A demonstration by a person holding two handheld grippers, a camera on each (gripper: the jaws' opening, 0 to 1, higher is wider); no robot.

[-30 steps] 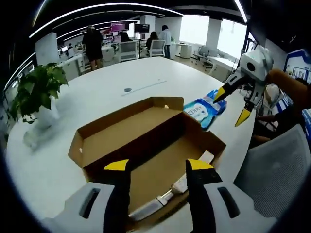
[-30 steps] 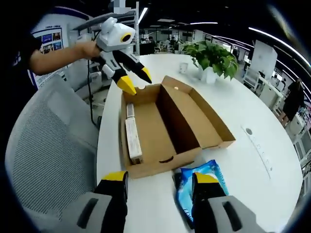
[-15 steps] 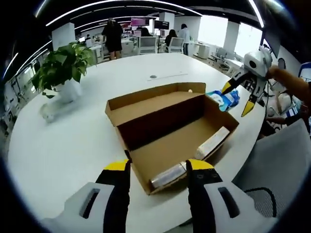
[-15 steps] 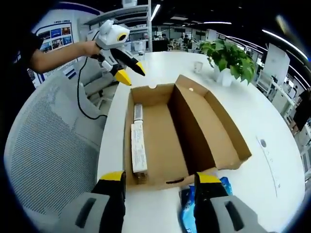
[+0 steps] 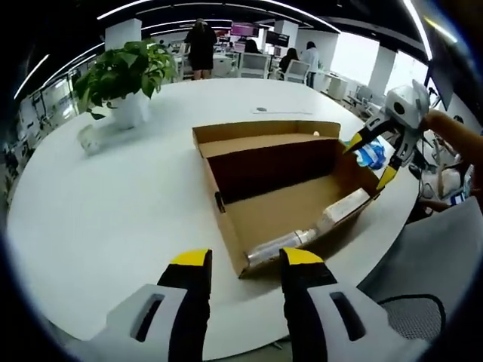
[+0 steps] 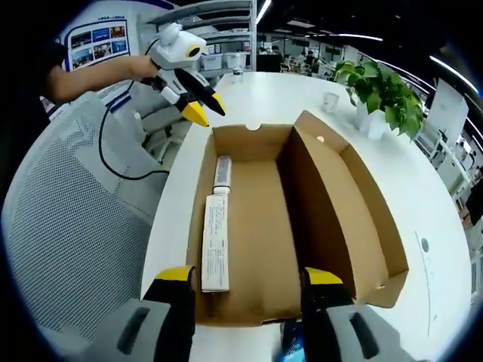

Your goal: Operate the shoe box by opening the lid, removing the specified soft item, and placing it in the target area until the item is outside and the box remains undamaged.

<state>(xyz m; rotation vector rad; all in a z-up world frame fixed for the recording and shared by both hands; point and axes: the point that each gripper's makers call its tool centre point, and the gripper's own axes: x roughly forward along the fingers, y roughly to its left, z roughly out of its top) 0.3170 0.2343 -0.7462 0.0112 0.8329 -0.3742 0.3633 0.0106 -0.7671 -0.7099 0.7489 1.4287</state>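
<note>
**At the table (image 5: 113, 211) edge: one slip from a dent**

Over the near end wall of the shoe box (image 6: 302, 226) with the right gripper (image 6: 249, 283) spread wide and empty; could dent or tear that cardboard on a careless drop. Left gripper (image 5: 245, 260) likewise spread, holding nothing, off the opposite end. Blue soft pack (image 5: 370, 154) out on the table, just beside the box's end wall and near the edge; might slide off if nudged. Inside the box: a long white carton (image 6: 215, 241) and a smaller tube (image 6: 221, 172) along one side, nothing else seen
</note>
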